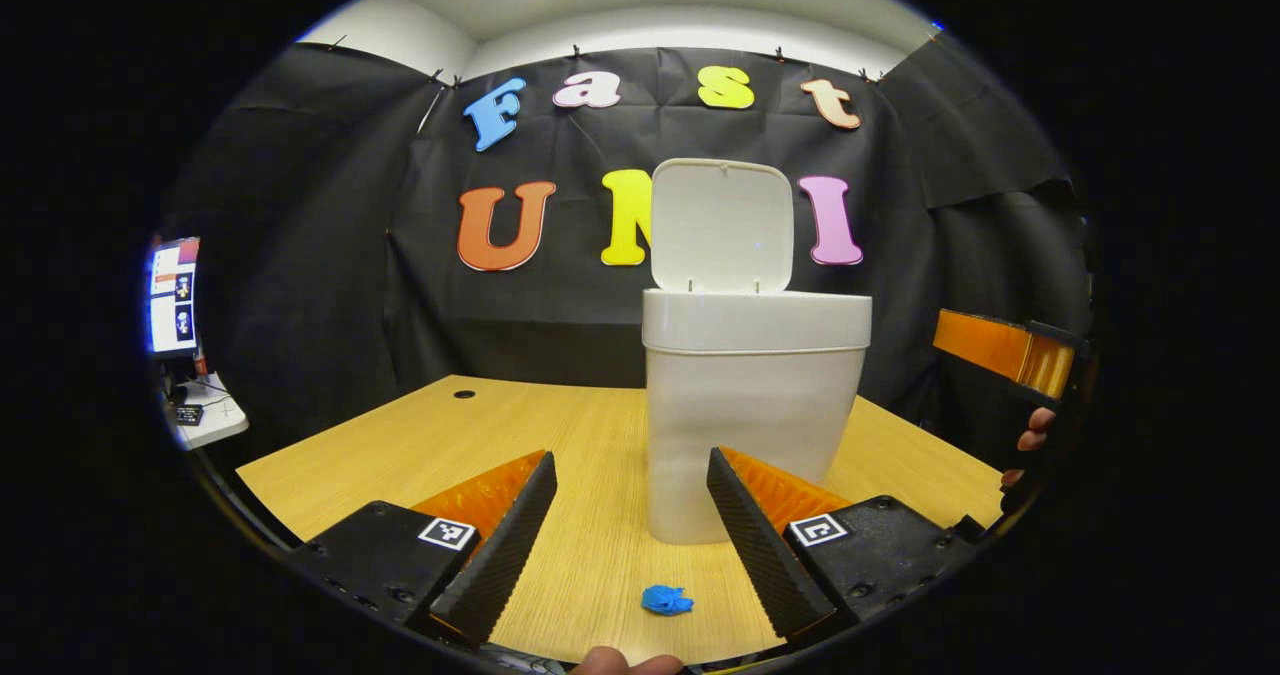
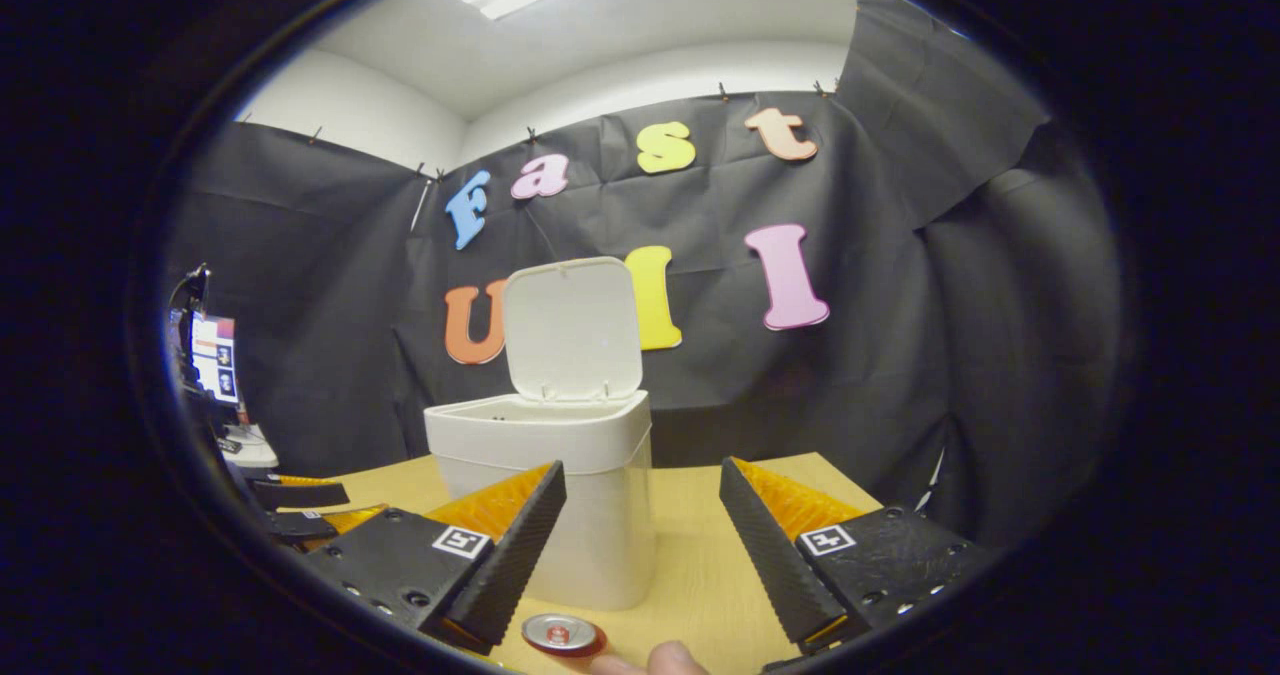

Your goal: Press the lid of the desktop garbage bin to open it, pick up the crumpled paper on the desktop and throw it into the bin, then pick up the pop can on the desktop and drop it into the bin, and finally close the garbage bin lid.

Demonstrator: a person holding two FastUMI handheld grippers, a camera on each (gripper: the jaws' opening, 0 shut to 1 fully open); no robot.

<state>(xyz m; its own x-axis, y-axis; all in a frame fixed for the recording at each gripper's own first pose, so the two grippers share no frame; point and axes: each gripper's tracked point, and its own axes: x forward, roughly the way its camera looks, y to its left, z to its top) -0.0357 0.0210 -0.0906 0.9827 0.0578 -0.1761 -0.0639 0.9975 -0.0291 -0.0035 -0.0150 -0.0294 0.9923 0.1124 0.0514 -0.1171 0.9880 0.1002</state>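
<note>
**Bin open, paper comes next**

The desktop garbage bin (image 1: 755, 395) stands on the wooden desktop (image 1: 420, 445) with its lid (image 1: 720, 225) raised upright; so the pressing step looks done. My left gripper (image 1: 630, 525) is spread wide and holds nothing; the blue crumpled paper (image 1: 667, 600) lies at 6 o'clock from the bin, between my fingers. I judge I must lower and close on it. My right gripper (image 2: 640, 545) is also released; the pop can (image 2: 562, 635) lies at 6 o'clock. Inside of the bin I cannot see.
</note>
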